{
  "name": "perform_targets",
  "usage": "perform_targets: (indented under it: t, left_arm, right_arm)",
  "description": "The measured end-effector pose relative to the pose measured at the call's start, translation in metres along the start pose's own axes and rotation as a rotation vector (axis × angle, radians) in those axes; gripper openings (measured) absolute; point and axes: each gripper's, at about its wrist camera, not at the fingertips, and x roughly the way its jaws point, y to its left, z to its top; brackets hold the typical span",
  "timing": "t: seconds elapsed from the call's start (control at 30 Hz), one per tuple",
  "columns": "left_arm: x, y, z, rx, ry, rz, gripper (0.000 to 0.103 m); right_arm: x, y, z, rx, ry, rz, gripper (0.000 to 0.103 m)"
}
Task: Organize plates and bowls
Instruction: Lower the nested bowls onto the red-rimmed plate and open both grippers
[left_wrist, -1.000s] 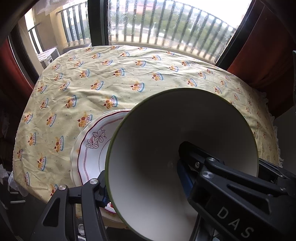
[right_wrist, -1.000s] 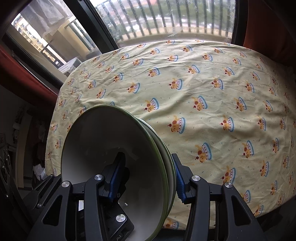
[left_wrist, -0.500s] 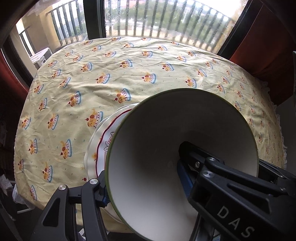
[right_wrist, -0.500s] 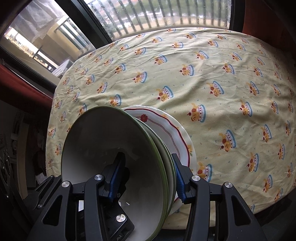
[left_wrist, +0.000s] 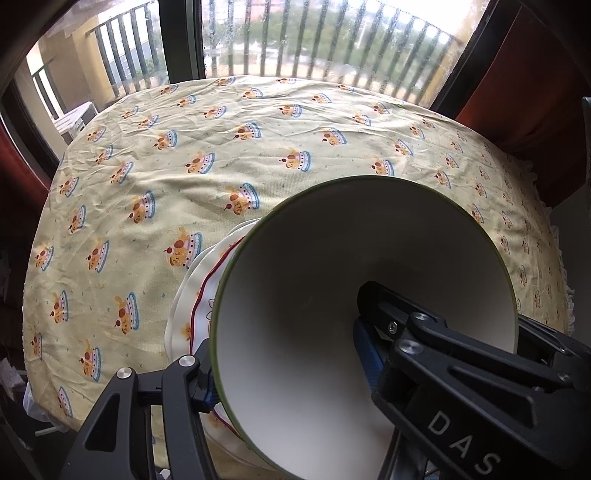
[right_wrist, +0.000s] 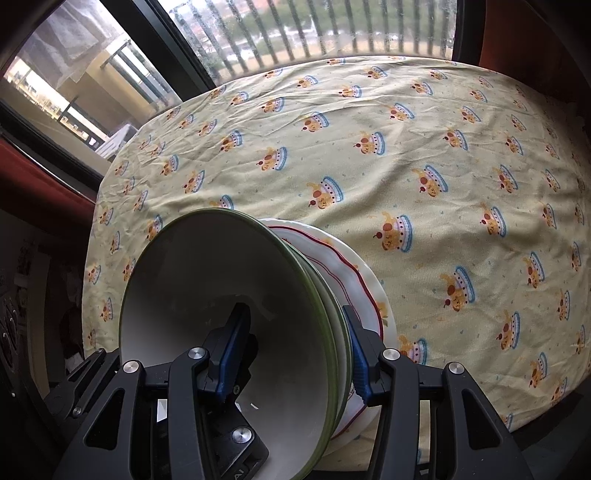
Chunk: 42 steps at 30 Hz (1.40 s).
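My left gripper (left_wrist: 284, 354) is shut on the wall of a white bowl with a green rim (left_wrist: 332, 258), one finger inside and one outside. My right gripper (right_wrist: 295, 347) is shut on the opposite side of the same stack, where nested green-rimmed bowls (right_wrist: 207, 280) show. Under the bowls lies a white plate with a red scalloped line (left_wrist: 195, 295), also in the right wrist view (right_wrist: 354, 266). It rests on the yellow tablecloth (left_wrist: 258, 155). I cannot tell whether the bowls touch the plate.
The table under the patterned cloth (right_wrist: 424, 166) stands against a barred window (left_wrist: 314, 44). Red curtains (left_wrist: 535, 92) hang at the right and left. The table's near edge lies just below the plate.
Both grippers have carried the bowl stack forward over the table. The plate now lies largely hidden under the bowls, and it appeared in the right wrist view.
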Motion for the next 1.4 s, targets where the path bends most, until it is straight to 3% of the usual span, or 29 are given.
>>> perform_targets:
  t: [0.4,0.77,1.0,1.17,1.4]
  left_arm:
    - [-0.003,-0.002,-0.008,0.024,-0.025,0.003,0.063]
    - [-0.003,0.004,-0.01,0.055,-0.017,-0.029,0.067]
    - [-0.02,0.006,-0.017,0.096,-0.09,0.008,0.076]
    - [-0.036,0.003,-0.024,0.059,-0.144,0.022,0.083]
    - [-0.065,-0.014,-0.042,0.016,-0.277,0.042,0.09]
  right_arm:
    - [-0.001,-0.001,-0.009,-0.033,-0.034,0.008,0.053]
    - [0.002,0.008,-0.011,-0.041,-0.045,-0.086,0.055]
    - [-0.009,0.015,-0.016,-0.073,-0.07,-0.104,0.062]
    - [-0.026,0.013,-0.02,-0.107,-0.104,-0.109,0.074]
    - [-0.06,0.001,-0.033,-0.151,-0.203,-0.077,0.082]
